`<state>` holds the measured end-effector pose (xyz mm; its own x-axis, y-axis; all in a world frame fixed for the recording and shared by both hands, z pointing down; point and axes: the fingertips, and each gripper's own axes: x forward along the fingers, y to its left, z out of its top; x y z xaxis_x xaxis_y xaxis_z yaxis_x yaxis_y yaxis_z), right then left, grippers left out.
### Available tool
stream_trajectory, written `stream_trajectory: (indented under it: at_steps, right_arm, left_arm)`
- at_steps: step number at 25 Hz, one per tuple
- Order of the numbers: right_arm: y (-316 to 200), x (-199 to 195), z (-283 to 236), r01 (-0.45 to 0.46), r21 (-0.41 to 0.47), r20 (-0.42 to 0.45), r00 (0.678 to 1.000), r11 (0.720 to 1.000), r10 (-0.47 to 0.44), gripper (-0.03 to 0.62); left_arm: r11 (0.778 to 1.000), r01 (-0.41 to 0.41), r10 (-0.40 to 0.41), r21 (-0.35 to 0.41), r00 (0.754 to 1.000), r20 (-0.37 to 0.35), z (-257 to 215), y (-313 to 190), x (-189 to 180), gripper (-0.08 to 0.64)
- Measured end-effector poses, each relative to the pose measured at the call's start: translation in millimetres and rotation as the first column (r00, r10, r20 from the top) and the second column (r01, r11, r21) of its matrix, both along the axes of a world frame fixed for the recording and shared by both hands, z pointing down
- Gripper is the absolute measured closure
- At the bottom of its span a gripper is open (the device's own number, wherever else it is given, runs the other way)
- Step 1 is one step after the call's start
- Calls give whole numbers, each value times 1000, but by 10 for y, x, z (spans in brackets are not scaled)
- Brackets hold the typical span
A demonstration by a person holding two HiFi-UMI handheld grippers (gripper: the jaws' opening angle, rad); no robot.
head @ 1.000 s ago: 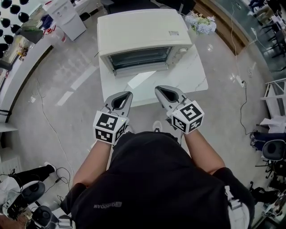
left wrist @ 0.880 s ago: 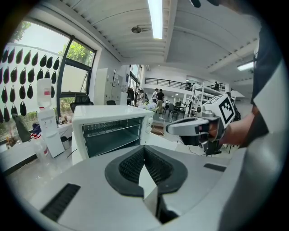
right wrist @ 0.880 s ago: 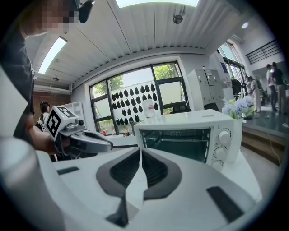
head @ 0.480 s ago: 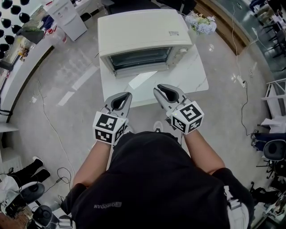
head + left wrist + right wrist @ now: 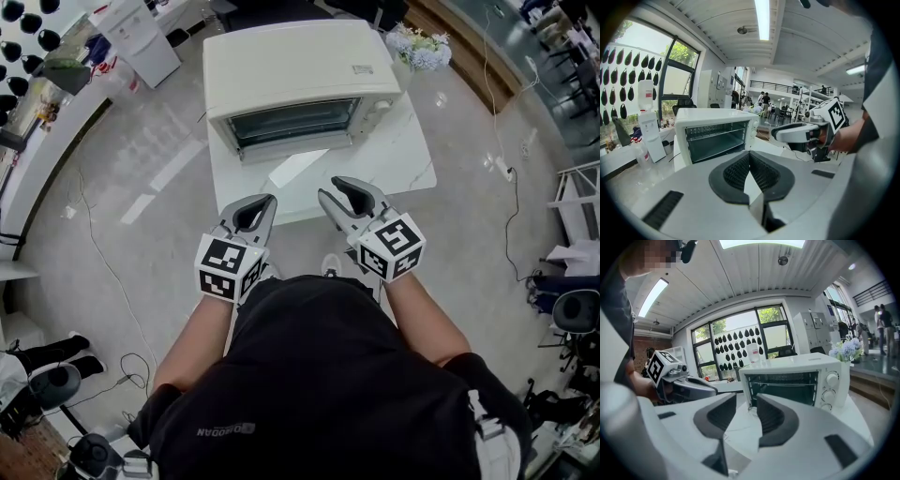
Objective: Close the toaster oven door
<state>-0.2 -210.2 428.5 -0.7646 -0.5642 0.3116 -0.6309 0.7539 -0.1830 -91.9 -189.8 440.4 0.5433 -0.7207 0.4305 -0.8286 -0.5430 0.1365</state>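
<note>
Nothing done: the toaster oven (image 5: 300,75) door (image 5: 300,167) lay open on the bench (image 5: 412,161), at twelve o'clock. Left tongs (image 5: 269,199) together, empty; right tongs (image 5: 337,187) had just been opening, empty, both short of the door.

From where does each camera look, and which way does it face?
Head view: on the person's head, steeply down at the toaster oven; torso, forearms, left gripper, right gripper.
Left gripper view: on the left gripper, toward the open oven; own shut jaws, right gripper.
Right gripper view: on the right gripper, toward the oven; own empty jaws, just opened, left gripper.
Both gripper views share the oven and the other gripper.
</note>
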Motion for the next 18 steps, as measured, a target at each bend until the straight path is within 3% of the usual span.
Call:
stream_trajectory:
  at_steps: [5,18]
  right_arm:
    - [-7,-2,-9,-2,-7,9,1000,1000,2,430]
    - [-32,-24,-14,-5,-14,24,1000,1000,5,430]
  left_arm:
    - [1000,3,-3,1,1000,-4,-19,-7,6,557]
    - [1000,16,-16,-4,1000,-5,-16,-21,-53,557]
